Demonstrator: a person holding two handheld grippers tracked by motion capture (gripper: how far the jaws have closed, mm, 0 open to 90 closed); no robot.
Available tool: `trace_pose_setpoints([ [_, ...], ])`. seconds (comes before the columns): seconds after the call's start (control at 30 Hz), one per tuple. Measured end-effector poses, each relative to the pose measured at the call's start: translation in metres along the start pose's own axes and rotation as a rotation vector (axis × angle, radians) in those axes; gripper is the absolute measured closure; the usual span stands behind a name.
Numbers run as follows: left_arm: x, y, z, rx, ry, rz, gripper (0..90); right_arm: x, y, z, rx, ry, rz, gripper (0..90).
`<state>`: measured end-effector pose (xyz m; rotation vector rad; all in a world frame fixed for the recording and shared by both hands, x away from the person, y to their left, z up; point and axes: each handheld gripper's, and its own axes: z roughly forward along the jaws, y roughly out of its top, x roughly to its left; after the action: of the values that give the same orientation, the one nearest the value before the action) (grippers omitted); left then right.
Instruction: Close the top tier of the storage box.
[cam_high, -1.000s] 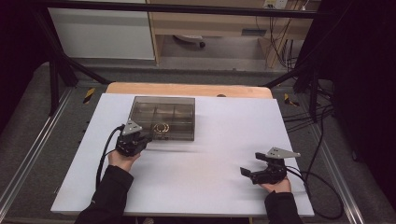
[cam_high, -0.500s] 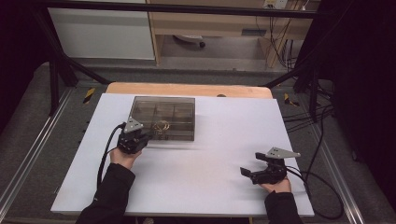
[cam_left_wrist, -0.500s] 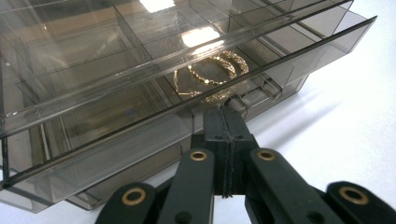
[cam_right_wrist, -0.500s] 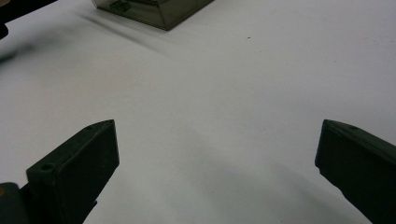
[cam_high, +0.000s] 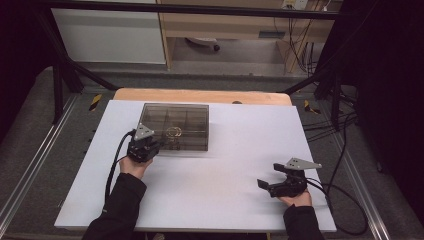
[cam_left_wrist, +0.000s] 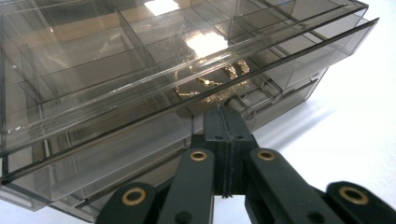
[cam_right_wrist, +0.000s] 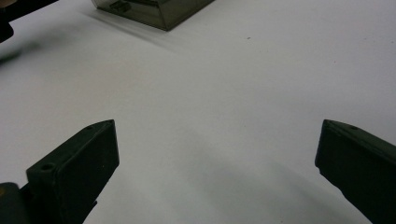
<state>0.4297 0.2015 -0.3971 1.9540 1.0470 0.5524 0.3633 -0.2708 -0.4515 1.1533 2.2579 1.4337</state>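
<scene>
White table (cam_high: 225, 200) on a wooden top, dark frame and cables around. Smoky box (cam_high: 175, 126) sits left of centre, toward the far edge. Left gripper view alone shows a gold chain (cam_left_wrist: 215, 84) inside a compartment, under the raised lid. Left gripper (cam_left_wrist: 224, 116): jaws pressed together at the box's front latch. Right gripper (cam_right_wrist: 215, 154): jaws wide apart, empty, over bare table near the right edge.

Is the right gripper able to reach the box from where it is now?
Probably yes: only bare white table lies between the open right gripper and the box.
</scene>
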Motion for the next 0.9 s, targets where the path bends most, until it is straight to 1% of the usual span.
trace_pose_setpoints([
  [0.43,0.0018,0.0024,0.0063,-0.017,0.010,-0.011,89.1,-0.0001,0.0002,-0.0006,0.001,0.000,-0.001,0.5],
  [0.5,0.0018,0.0024,0.0073,-0.019,0.009,-0.019,89.1,-0.0001,0.0002,-0.0007,0.001,-0.001,-0.001,0.4],
  [0.9,0.0011,0.0032,0.0099,-0.024,0.014,-0.009,89.2,-0.0001,0.0002,-0.0007,0.001,0.000,-0.001,0.4],
])
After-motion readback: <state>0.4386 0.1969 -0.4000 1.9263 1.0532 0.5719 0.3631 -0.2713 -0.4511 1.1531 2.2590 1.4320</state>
